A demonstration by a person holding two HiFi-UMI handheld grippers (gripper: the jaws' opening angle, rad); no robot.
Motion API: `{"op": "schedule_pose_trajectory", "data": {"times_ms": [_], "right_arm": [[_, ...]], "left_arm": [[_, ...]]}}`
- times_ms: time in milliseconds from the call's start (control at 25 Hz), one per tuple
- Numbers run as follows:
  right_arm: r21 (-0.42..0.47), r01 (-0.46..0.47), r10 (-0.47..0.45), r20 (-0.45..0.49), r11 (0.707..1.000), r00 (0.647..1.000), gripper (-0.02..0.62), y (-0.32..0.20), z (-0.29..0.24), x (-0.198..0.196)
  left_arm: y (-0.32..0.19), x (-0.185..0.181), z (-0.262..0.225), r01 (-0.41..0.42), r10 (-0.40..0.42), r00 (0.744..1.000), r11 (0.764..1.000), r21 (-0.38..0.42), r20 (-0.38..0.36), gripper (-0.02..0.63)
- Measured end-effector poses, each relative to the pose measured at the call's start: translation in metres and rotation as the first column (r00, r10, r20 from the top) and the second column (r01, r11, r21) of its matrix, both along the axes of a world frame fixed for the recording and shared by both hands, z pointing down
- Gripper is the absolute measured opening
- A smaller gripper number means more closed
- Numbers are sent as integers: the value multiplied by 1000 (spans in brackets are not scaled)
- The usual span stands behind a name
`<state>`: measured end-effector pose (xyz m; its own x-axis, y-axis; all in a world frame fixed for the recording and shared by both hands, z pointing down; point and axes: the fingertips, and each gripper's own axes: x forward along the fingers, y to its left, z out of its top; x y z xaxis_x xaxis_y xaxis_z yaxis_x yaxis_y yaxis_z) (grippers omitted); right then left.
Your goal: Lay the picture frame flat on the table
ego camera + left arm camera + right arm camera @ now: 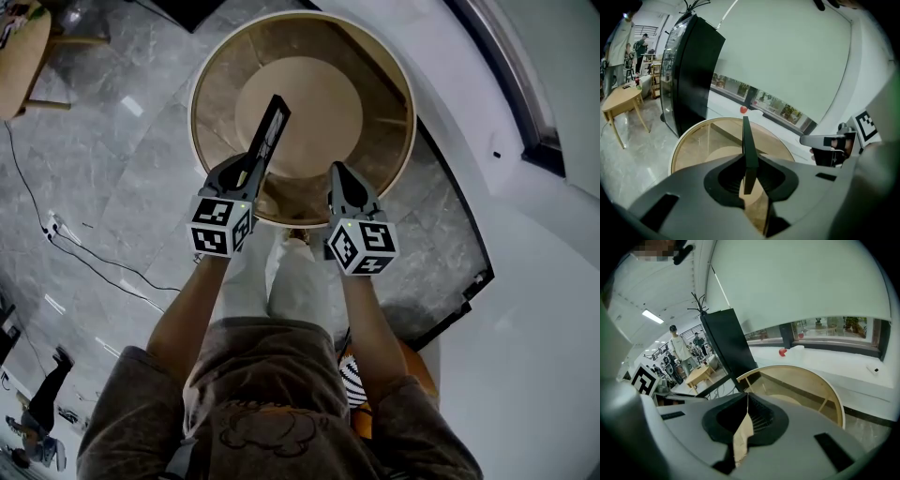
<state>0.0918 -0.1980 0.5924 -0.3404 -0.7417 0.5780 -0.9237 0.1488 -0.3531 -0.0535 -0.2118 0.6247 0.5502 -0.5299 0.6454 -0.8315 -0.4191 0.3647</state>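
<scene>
A thin black picture frame (pixel 267 141) stands on edge over the round glass-topped wooden table (pixel 403 84), tilted and pointing away from me. My left gripper (pixel 248 178) is shut on its near end. In the left gripper view the picture frame (pixel 748 150) shows as a dark slab pinched upright between the jaws of that gripper (pixel 749 161), above the table (pixel 693 140). My right gripper (pixel 339 173) hovers at the table's front edge, beside the frame and apart from it. In the right gripper view that gripper (pixel 747 397) has its jaws together with nothing in them, facing the table (pixel 811 380).
A white window ledge (pixel 525 234) curves round the table's right side. A tall black cabinet (pixel 689 79) stands beyond the table, with a small red object (pixel 743 109) on the sill. A small wooden side table (pixel 19 56) and floor cables (pixel 66 234) lie left.
</scene>
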Motion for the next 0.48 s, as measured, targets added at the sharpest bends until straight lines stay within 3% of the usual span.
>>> {"op": "schedule_pose_trajectory", "data": {"times_ms": [480], "right_arm": [[-28, -18, 18, 9, 999, 1000, 20, -3, 46, -1]], "left_arm": [[-11, 1, 48, 17, -17, 1000, 1000, -10, -13, 77]]}}
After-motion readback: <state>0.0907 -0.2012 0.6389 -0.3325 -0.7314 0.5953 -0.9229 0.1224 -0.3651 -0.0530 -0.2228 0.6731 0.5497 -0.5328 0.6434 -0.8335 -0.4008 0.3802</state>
